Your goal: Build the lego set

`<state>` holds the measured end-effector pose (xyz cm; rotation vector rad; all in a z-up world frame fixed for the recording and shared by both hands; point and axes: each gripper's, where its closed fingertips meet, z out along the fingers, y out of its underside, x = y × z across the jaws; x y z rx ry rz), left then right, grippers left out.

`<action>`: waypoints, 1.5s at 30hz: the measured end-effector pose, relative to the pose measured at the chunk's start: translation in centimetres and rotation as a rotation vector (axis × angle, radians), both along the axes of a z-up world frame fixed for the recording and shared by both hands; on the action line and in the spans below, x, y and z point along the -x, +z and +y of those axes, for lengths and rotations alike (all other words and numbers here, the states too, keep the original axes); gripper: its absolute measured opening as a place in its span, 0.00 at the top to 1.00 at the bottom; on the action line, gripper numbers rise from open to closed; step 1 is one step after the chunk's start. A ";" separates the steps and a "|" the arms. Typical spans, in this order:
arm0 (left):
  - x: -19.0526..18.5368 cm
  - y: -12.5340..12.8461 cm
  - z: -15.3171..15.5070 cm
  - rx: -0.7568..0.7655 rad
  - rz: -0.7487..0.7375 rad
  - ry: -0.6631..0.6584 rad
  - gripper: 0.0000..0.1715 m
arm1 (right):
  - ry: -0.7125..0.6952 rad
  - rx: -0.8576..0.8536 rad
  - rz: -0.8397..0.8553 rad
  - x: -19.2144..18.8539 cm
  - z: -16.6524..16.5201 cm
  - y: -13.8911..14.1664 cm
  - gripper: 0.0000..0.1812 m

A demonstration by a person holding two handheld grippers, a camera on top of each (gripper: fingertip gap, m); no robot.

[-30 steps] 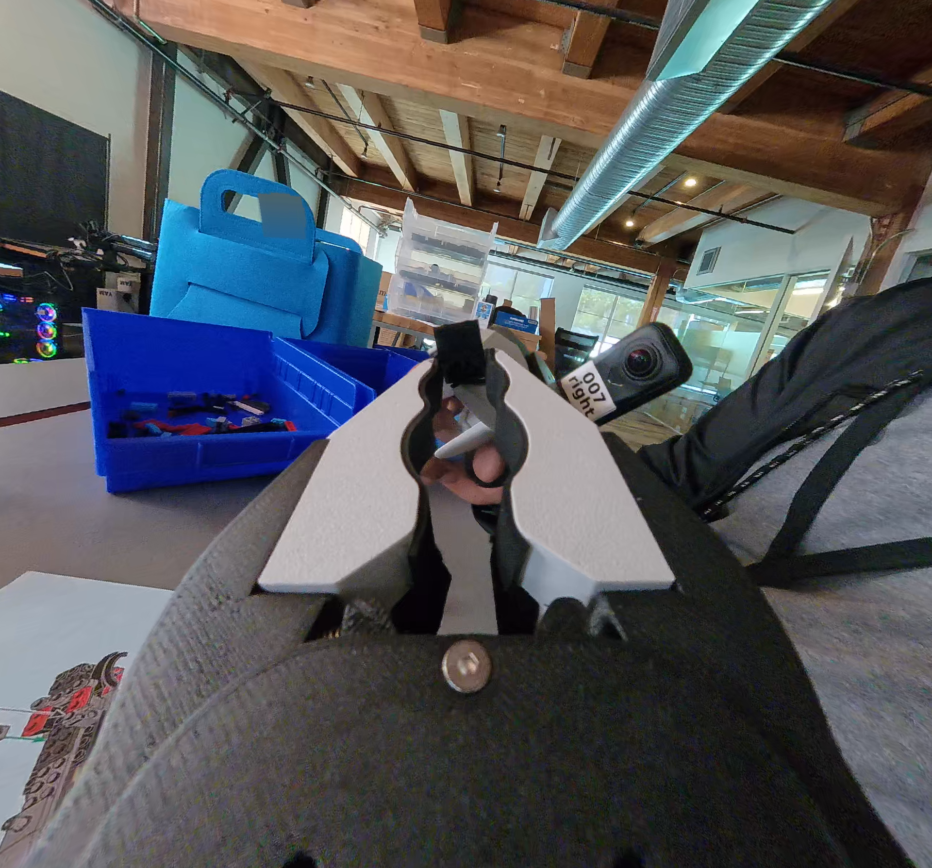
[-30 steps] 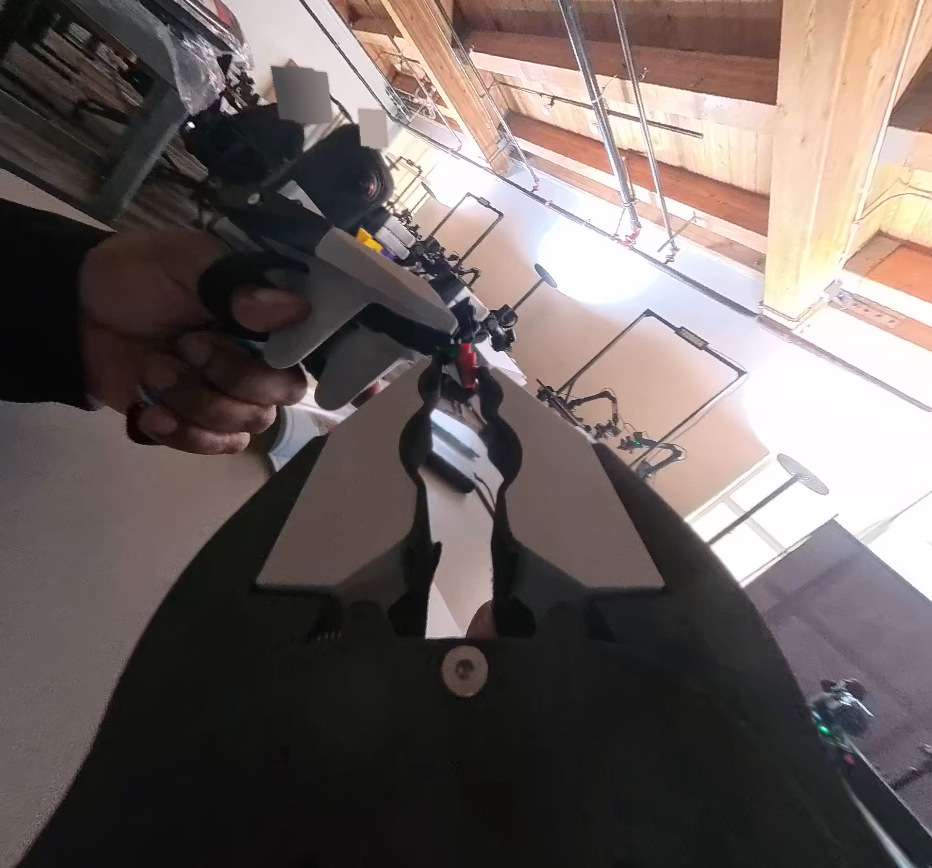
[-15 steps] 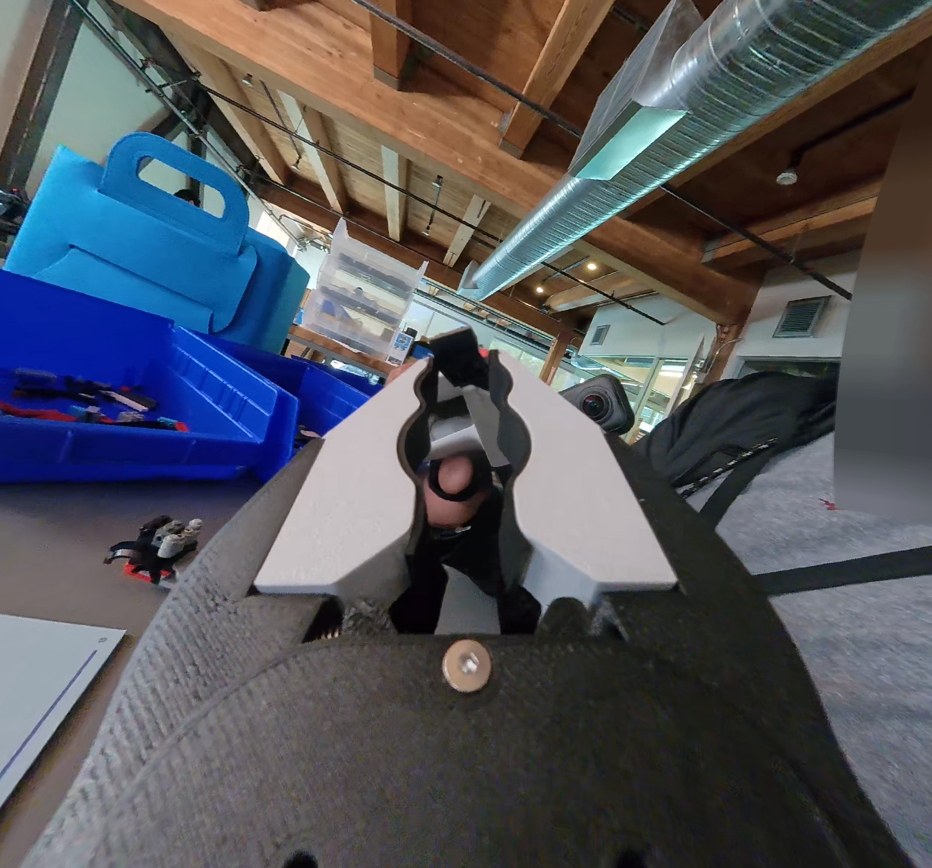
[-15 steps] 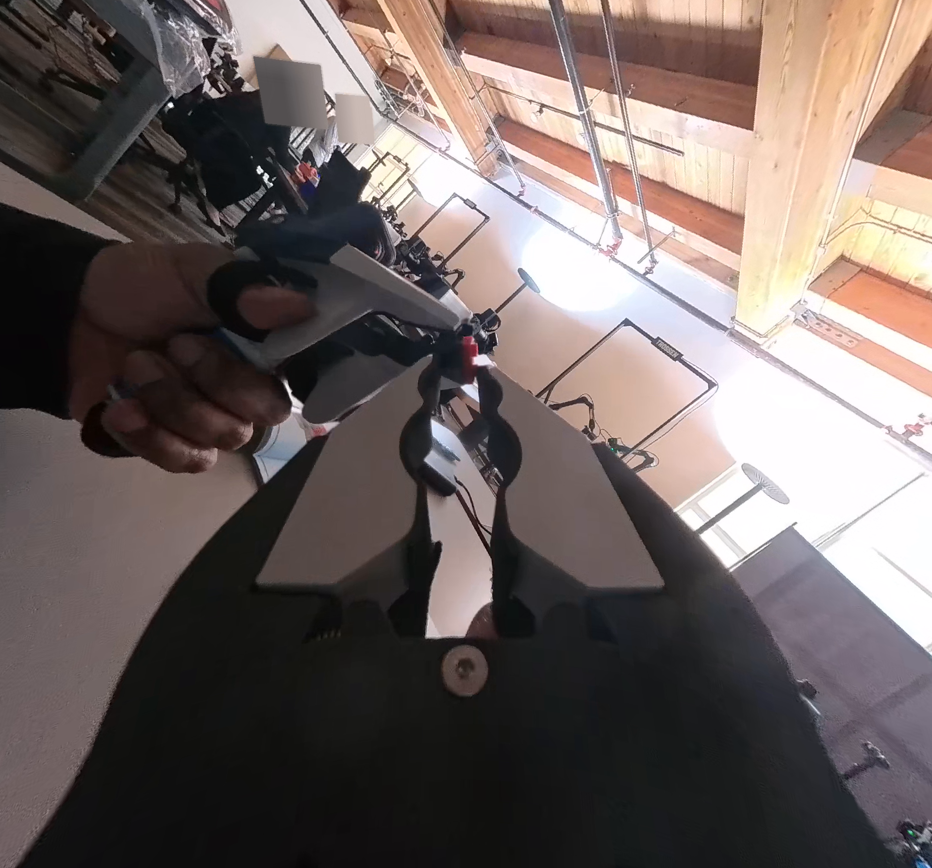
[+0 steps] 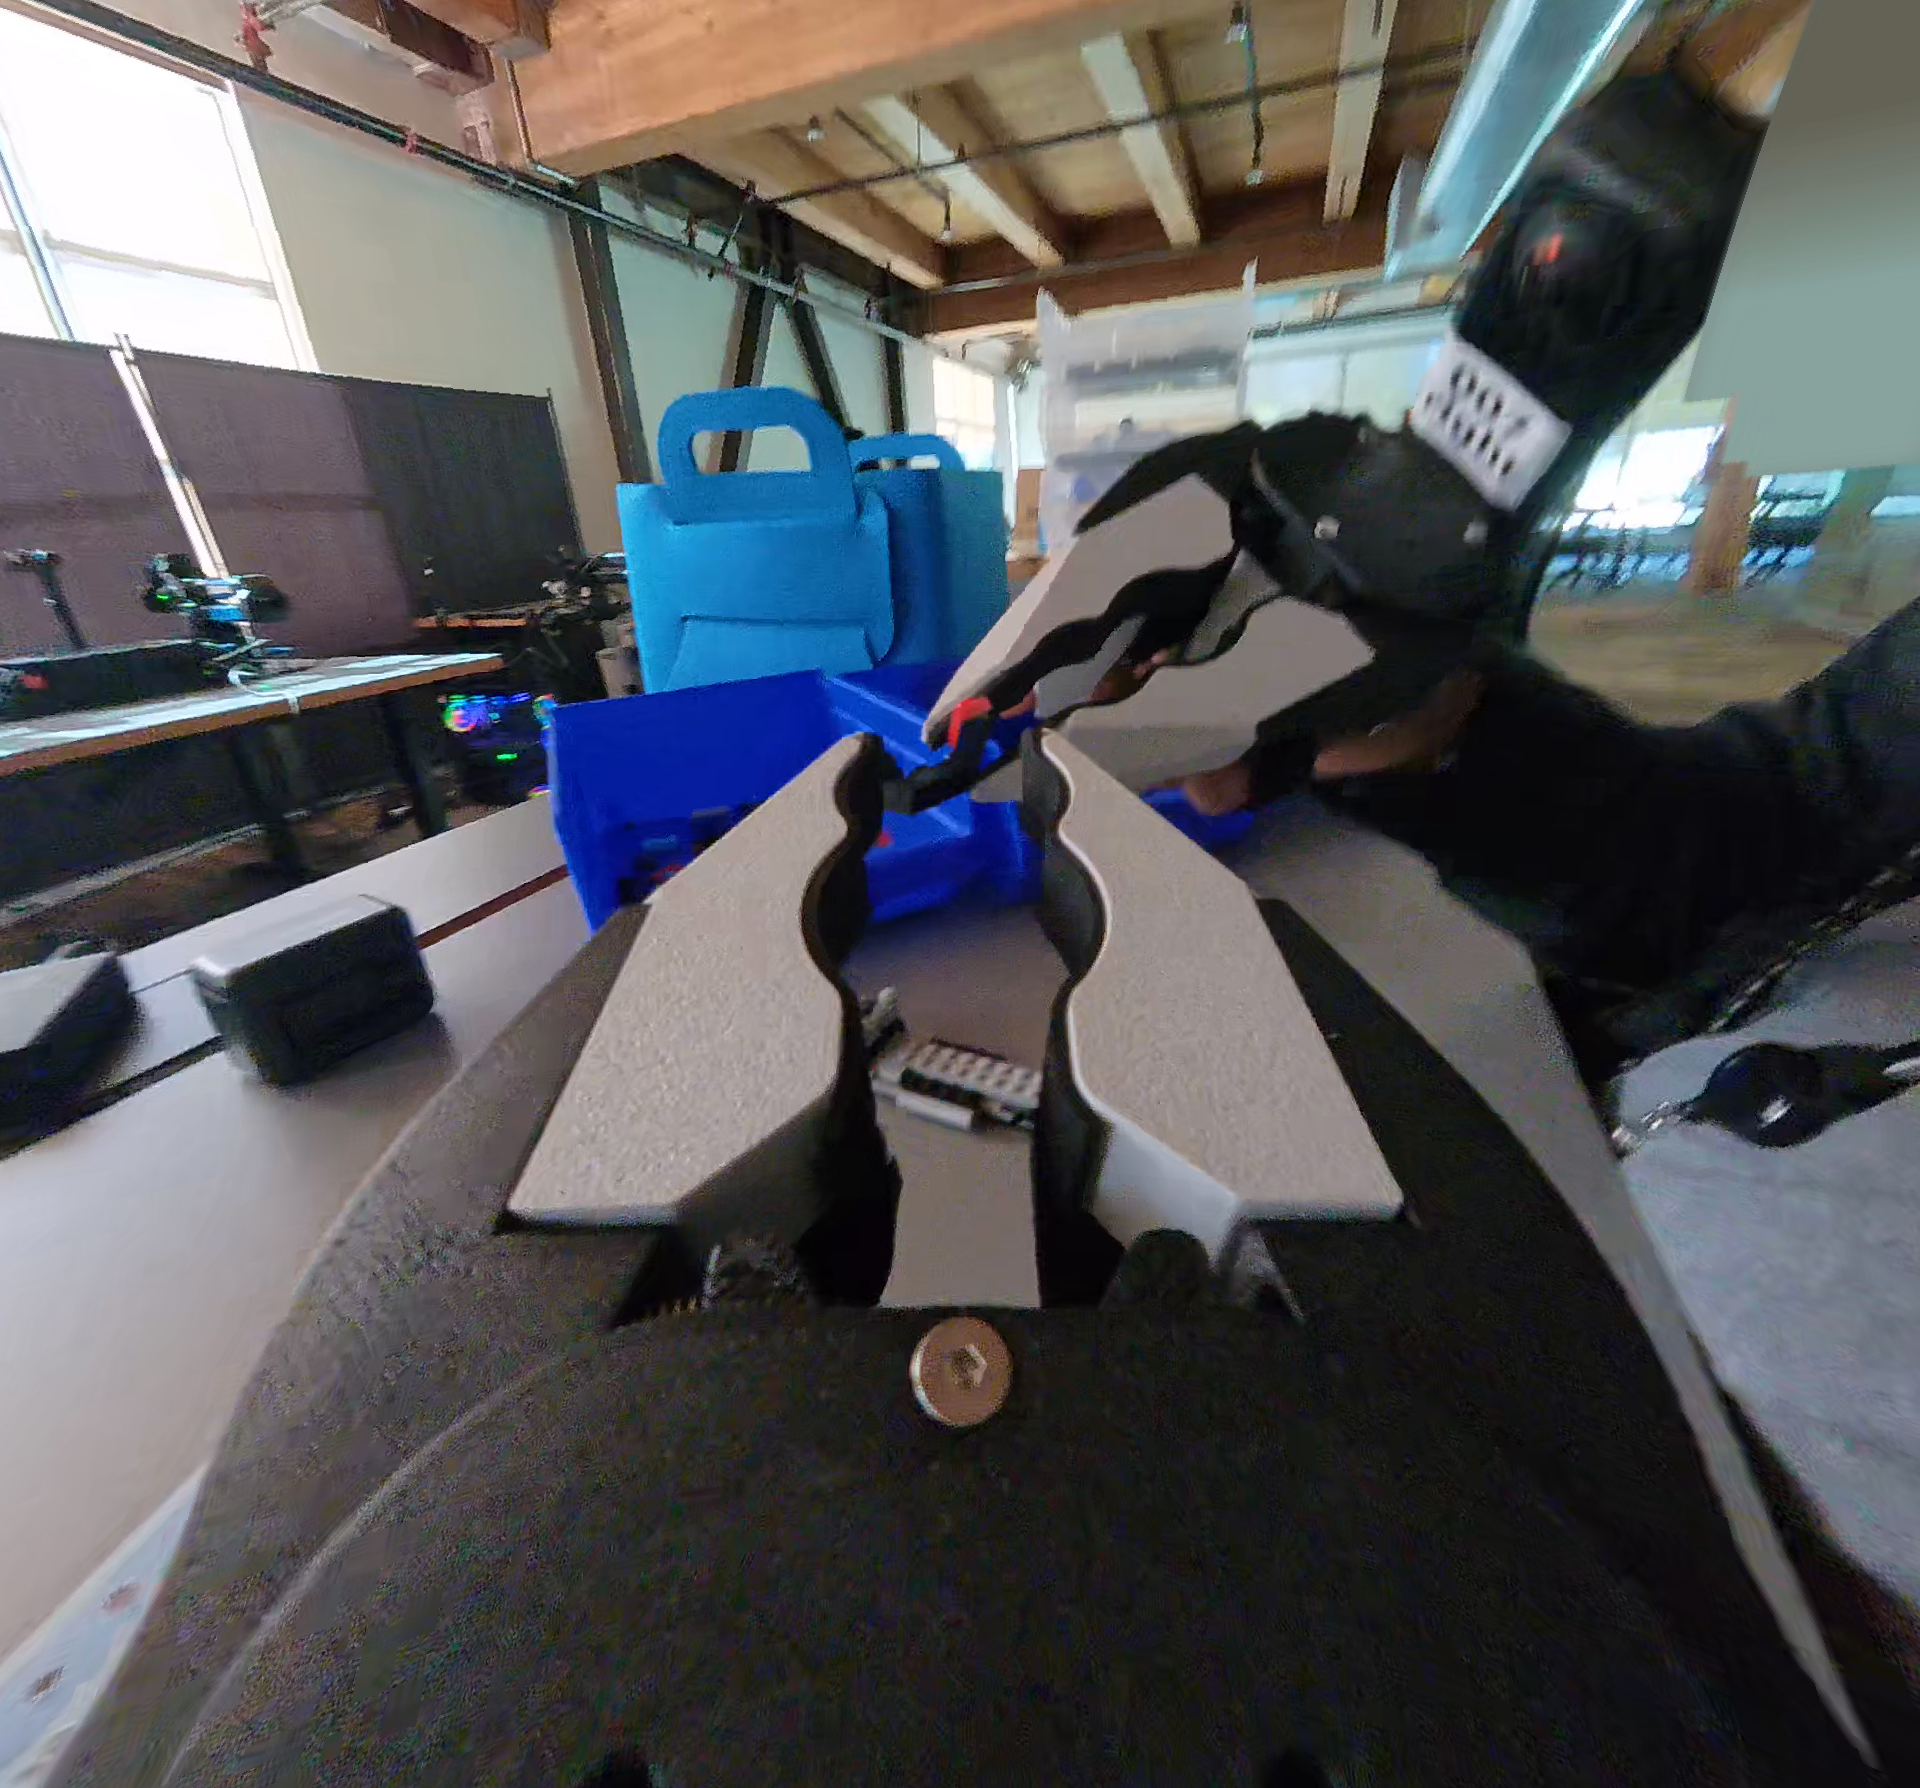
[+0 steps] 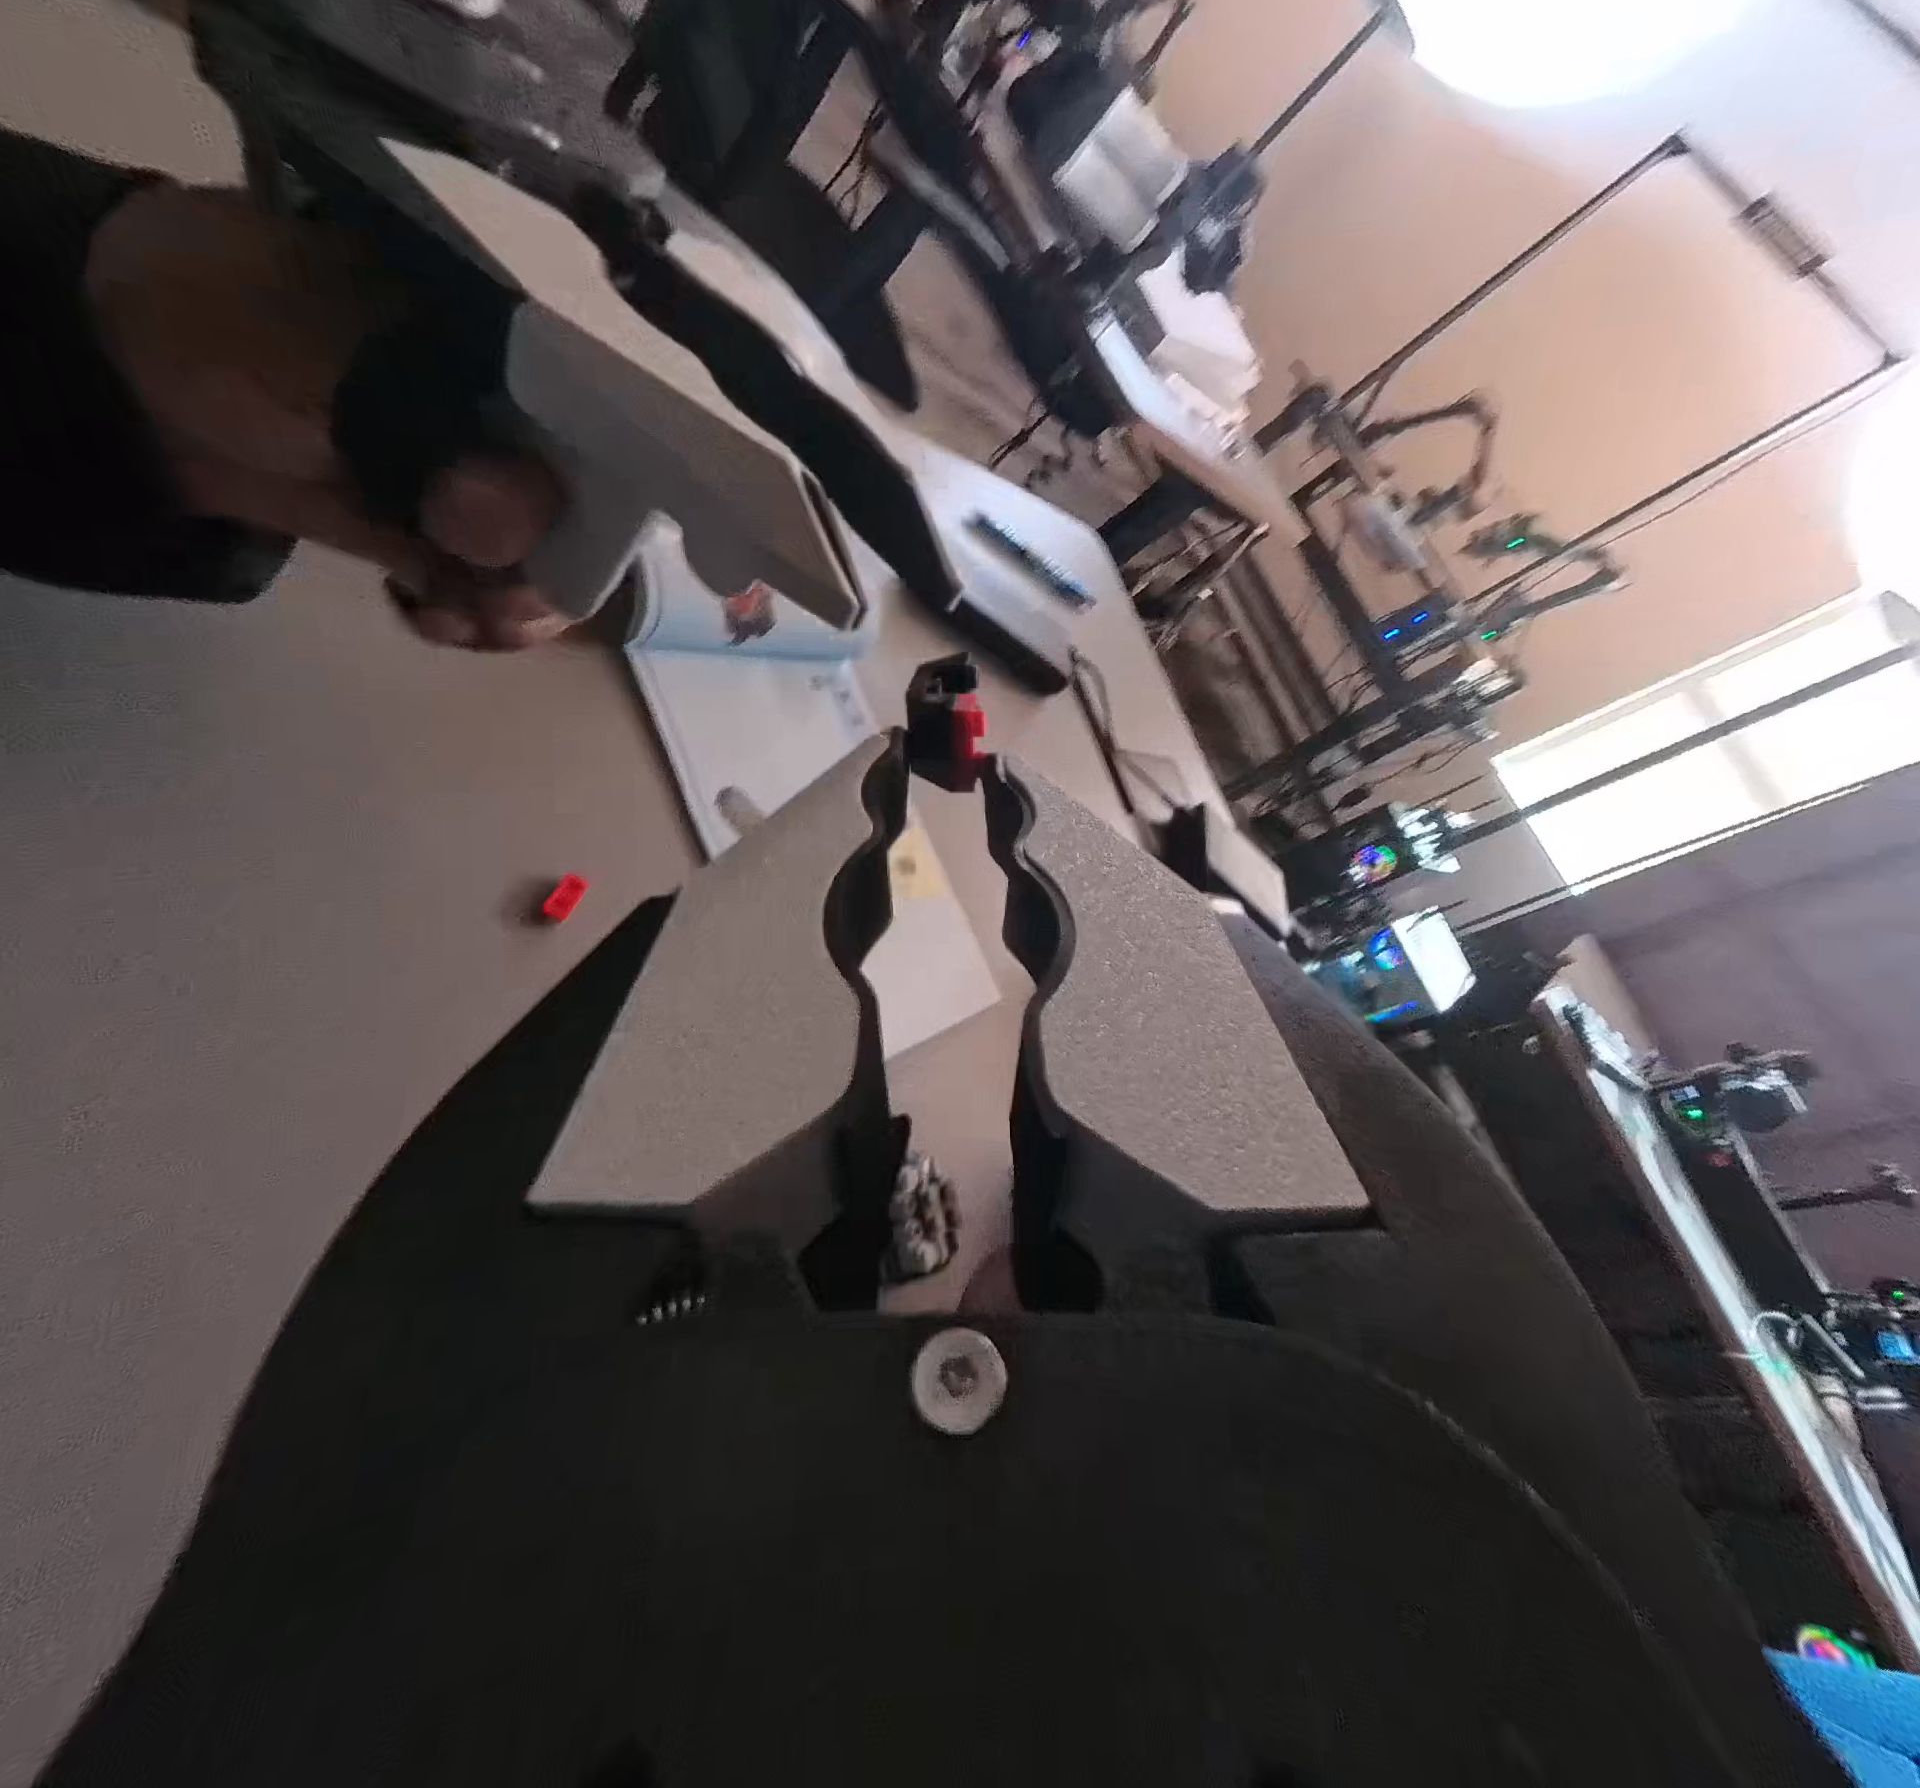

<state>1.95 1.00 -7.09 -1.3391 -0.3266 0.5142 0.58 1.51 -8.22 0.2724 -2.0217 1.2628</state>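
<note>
My right gripper (image 6: 945, 764) is shut on a small black and red lego piece (image 6: 948, 720) held at its fingertips above the table. In the left wrist view the right gripper (image 5: 977, 722) comes in from the upper right, with the piece (image 5: 940, 772) just in front of my left fingertips. My left gripper (image 5: 951, 767) is open and empty; it also shows in the right wrist view (image 6: 727, 533), up left. A grey studded lego assembly (image 5: 961, 1078) lies on the table under the left gripper, and shows low between the right fingers (image 6: 920, 1219).
A loose red brick (image 6: 564, 897) and the instruction booklet (image 6: 758, 710) lie on the table. Blue parts bins (image 5: 696, 782) and blue felt bags (image 5: 769, 575) stand behind. Two black boxes (image 5: 312, 985) sit at the left; a black bag with straps (image 5: 1766, 1084) at the right. Both grippers' tips are close together, under 4 cm apart. Between my right fingertips and the grey studded lego assembly (image 5: 961, 1078) there is roughly 15 cm.
My left gripper has opened and let go of the black piece, which now stays with the red part in the right gripper. Both grippers have tilted down toward the table.
</note>
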 end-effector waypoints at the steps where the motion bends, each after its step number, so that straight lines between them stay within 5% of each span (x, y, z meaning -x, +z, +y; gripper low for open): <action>1: 0.0 -0.2 0.1 0.032 0.015 0.009 0.85 | 0.000 -0.034 -0.018 -0.1 0.1 -0.2 0.92; 7: -1.8 -0.9 1.7 0.150 0.123 -0.053 0.86 | 0.053 -0.178 -0.100 -1.6 0.6 -1.2 0.92; 16: -1.8 -2.3 2.3 0.217 0.089 -0.083 0.93 | 0.144 -0.219 -0.167 -2.6 0.5 -1.6 0.91; 22: -3.5 -0.8 2.1 0.067 0.032 -0.242 0.96 | 0.333 -0.080 -0.299 -4.6 0.3 -0.2 0.92; 27: -3.4 1.8 1.3 -0.230 -0.088 -0.378 0.97 | 0.443 0.236 -0.456 -4.7 -0.2 2.6 0.88; 31: -2.7 3.2 -0.1 -0.460 -0.163 -0.455 0.97 | 0.446 0.470 -0.569 -4.2 -0.6 3.0 0.85; 35: -2.8 3.5 -0.1 -0.493 -0.163 -0.467 0.97 | 0.415 0.581 -0.617 -3.9 -1.3 2.6 0.86; 40: -2.4 3.3 -0.2 -0.493 -0.179 -0.445 0.97 | 0.398 0.553 -0.494 -4.1 -2.0 2.7 0.95; 45: -0.3 1.2 -1.0 -0.353 -0.267 -0.290 0.84 | 0.288 0.239 -0.227 -2.3 -1.9 1.1 0.96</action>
